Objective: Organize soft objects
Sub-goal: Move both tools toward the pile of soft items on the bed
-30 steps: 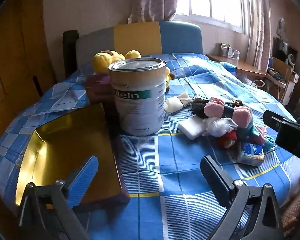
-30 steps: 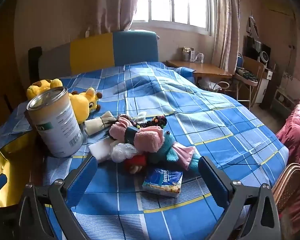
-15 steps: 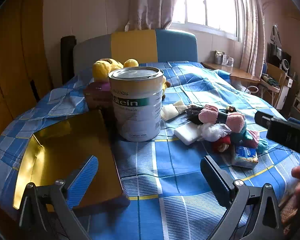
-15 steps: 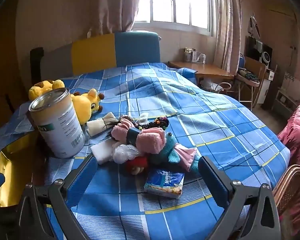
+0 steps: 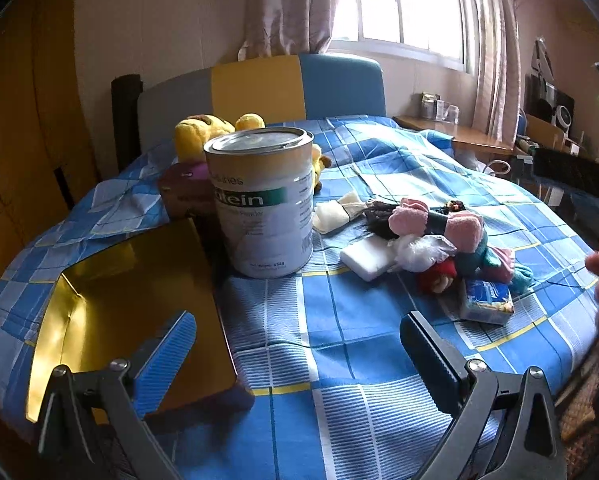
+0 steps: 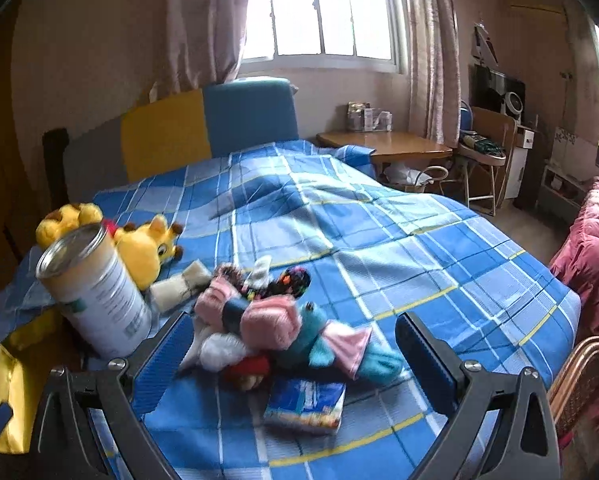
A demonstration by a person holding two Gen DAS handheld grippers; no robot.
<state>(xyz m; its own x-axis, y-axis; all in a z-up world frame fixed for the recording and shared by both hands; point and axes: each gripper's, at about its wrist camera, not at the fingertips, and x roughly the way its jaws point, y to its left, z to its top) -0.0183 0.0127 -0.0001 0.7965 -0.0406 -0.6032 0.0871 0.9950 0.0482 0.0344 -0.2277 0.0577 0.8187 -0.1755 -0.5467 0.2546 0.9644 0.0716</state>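
Left wrist view: the left gripper [image 5: 297, 344] is spread wide, holding nothing and touching nothing, above the checked bedspread [image 5: 339, 320]. The gold-lined box [image 5: 111, 292] lies open at 9 o'clock under the blue finger pad. The protein tin [image 5: 265, 200] stands upright at 12 o'clock, with a yellow plush [image 5: 203, 128] behind it. The pile of soft objects [image 5: 439, 236] lies at 2 o'clock, just right of the tin, with a tissue pack [image 5: 485, 300] on its near side. Against half a second ago the tin and the pile sit nearer and larger.

Right wrist view: the right gripper [image 6: 291, 348] is released, its fingers far apart and empty, framing the pile of soft objects [image 6: 275, 328] at 12 o'clock without touching it. The tissue pack [image 6: 305, 404] lies between the fingers. The tin [image 6: 95, 292] stands at 10 o'clock, the yellow plush [image 6: 139, 248] behind it and the gold box [image 6: 11, 380] at 9 o'clock. The pile is blurred and closer than before
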